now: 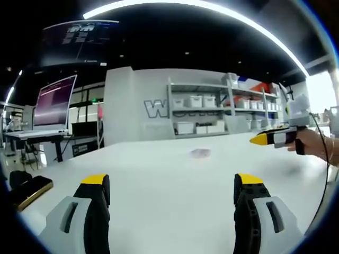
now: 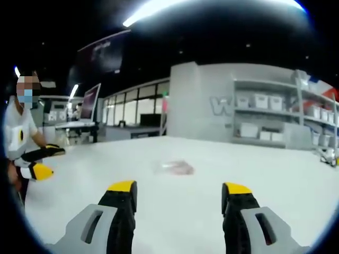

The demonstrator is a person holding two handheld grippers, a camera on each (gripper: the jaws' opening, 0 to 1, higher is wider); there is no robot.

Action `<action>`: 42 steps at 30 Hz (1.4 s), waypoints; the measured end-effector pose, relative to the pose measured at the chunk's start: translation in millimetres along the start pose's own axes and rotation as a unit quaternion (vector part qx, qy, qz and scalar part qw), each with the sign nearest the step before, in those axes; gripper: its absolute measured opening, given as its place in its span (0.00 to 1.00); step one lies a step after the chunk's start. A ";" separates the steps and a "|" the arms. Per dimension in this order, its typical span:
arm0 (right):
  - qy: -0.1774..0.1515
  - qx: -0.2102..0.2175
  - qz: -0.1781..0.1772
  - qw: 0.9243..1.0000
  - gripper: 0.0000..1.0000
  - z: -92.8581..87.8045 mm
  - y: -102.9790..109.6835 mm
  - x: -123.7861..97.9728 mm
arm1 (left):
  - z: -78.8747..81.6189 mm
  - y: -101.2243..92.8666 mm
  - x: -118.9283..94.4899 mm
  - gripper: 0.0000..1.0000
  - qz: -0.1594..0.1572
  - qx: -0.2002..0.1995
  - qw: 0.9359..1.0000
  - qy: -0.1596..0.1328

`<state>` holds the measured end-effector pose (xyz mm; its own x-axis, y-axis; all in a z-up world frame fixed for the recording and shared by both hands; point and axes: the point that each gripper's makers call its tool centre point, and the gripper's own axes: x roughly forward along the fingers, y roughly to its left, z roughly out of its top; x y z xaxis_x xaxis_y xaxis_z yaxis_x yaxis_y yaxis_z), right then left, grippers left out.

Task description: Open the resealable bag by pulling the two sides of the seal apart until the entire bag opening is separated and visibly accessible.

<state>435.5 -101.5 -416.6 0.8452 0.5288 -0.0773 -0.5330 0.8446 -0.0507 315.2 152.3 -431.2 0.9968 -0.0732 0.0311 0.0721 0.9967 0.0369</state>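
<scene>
- Bag (image 2: 173, 168) lies flat on the white bench (image 2: 265, 174), out toward the middle of it and well ahead of both tools; nothing touches it.
- Lying flat leaves its seal edge hard to take, so my guess is one side must be lifted off the bench before the other can be pulled away.
- Left tool (image 1: 172, 185) hangs low over the bench with its yellow-tipped jaws spread wide and nothing between them, pointed toward the bag (image 1: 200, 153), which sits far beyond its tips.
- Right tool (image 2: 180, 188) is likewise wide open and empty, aimed at the bag from nearer by, the bag lying just past its jaw tips.
- Both tools held open and facing the bag reads as an approach, with the grasp not yet begun.
- Bag looks small, thin and see-through, with a faint pinkish tint; it is too blurred to tell which edge carries the seal or whether it is closed.
</scene>
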 end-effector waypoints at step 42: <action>0.032 -0.021 0.001 0.999 0.64 -10.9 -8.0 38.3 | -2.8 0.1 3.5 0.97 0.000 -0.002 1.000 0.002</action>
<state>471.7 -88.9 -430.0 0.8401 0.5236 -0.1415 -0.5378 0.8381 -0.0920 318.8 152.3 -433.9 0.9969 -0.0736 0.0268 0.0728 0.9968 0.0321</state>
